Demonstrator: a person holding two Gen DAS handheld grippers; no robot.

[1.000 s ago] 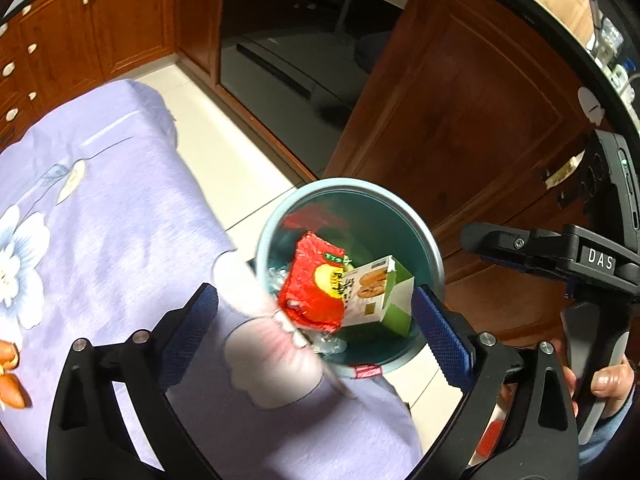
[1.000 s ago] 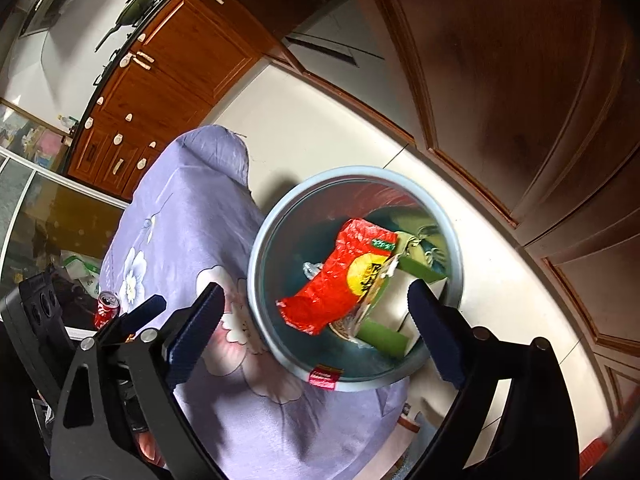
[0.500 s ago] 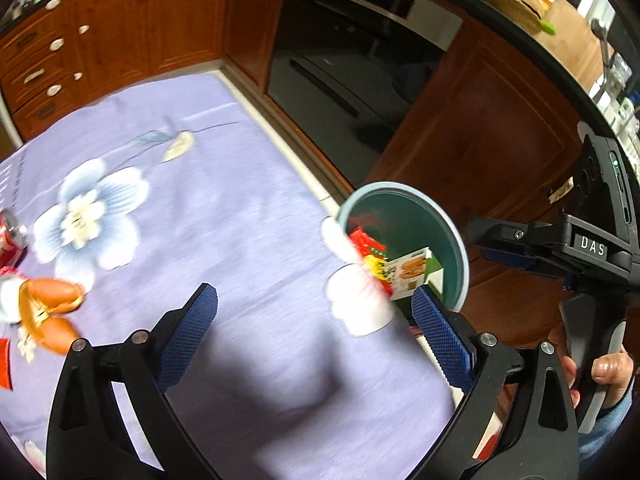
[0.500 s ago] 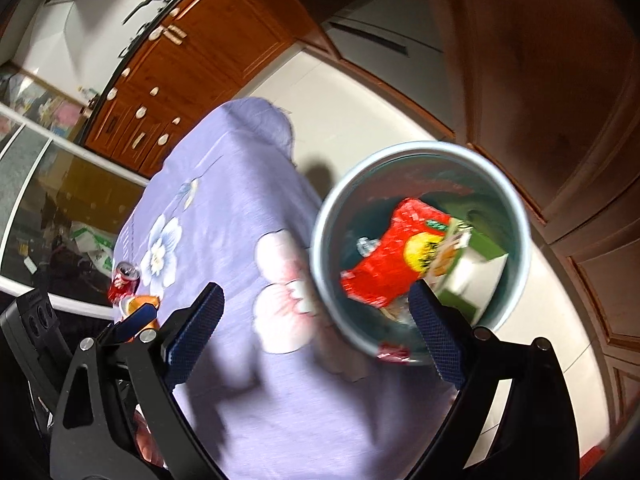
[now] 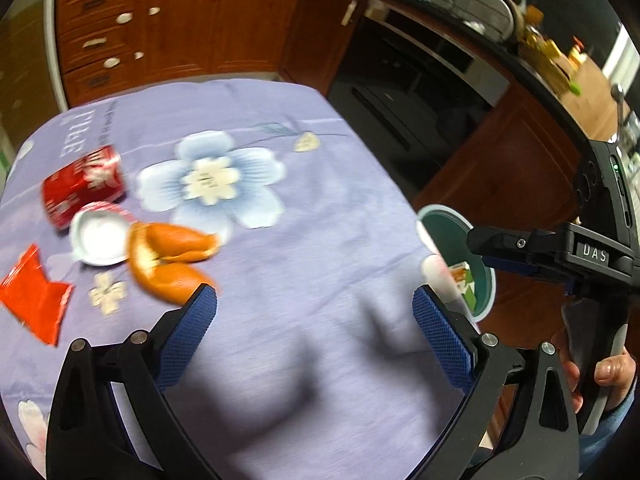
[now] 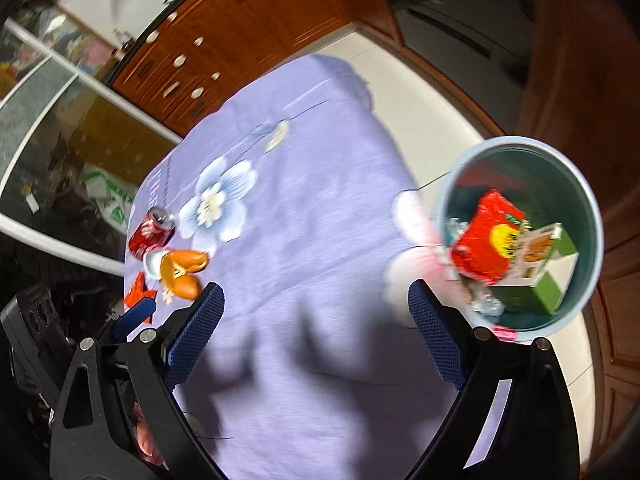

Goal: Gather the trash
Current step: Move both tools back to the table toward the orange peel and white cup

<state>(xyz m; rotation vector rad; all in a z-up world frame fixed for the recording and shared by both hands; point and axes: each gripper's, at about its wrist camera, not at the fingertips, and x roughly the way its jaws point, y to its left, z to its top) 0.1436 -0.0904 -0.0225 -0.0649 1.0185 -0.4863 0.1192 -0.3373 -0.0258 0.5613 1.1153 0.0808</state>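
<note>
Blue-padded fingers of the left gripper [image 5: 315,312] stand wide apart above the lilac flowered cloth [image 5: 320,208] that covers the counter, with nothing between them. The right gripper [image 6: 316,306] is spread just as wide and equally bare, hovering over the cloth's near edge; in the left view it shows at the right side, its handle held in a hand [image 5: 600,380].

Just beyond the left gripper's left finger lies orange peel [image 5: 168,256], touching a white lid [image 5: 100,238]. A red wrapper [image 5: 34,300] lies to the left of these, near the frame edge. Behind the lid a red can [image 5: 82,186] rests on its side.

Off the counter's right edge, on the floor, stands a round bin [image 6: 588,208] with a pale rim and green inside. It holds a red packet [image 6: 486,242] and a green-and-white carton [image 6: 544,276], leaning together, with some clear crumpled film beneath.

Farther off run wooden cabinets [image 5: 176,28] and a dark oven [image 5: 400,92].
</note>
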